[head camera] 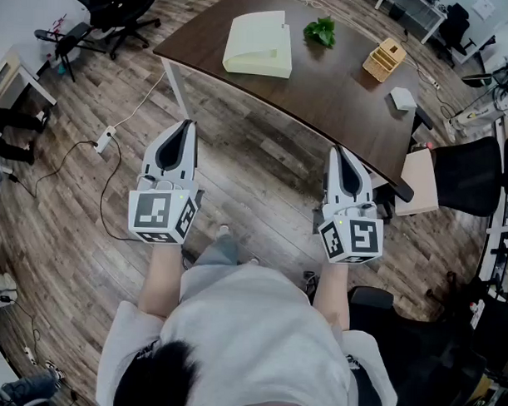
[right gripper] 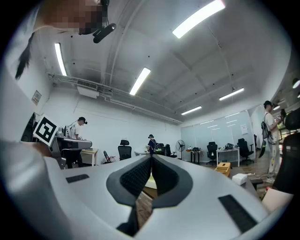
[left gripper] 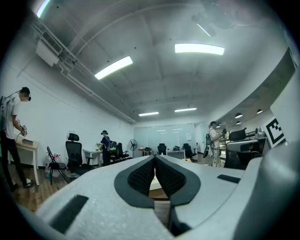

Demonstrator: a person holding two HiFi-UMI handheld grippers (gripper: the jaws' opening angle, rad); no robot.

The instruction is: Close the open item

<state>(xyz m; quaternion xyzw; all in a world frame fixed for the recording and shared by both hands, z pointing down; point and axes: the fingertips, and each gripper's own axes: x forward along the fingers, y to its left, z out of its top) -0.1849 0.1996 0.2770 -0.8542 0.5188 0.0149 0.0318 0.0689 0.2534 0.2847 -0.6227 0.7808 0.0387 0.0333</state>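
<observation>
- Left gripper point(head camera: 188, 126) and right gripper point(head camera: 338, 151): jaws of both pressed together, nothing between them, held above the wood floor point(head camera: 263, 186).
- Pale case point(head camera: 258, 45): lies on the dark table point(head camera: 341, 93), well apart from the 2 grippers, apparently open.
- Step, as judged: approach squarely, then push the lid down evenly with both closed tips.

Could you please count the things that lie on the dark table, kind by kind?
Pale yellow case: 1
Green plant: 1
Wooden organiser: 1
Small white box: 1
Total: 4
</observation>
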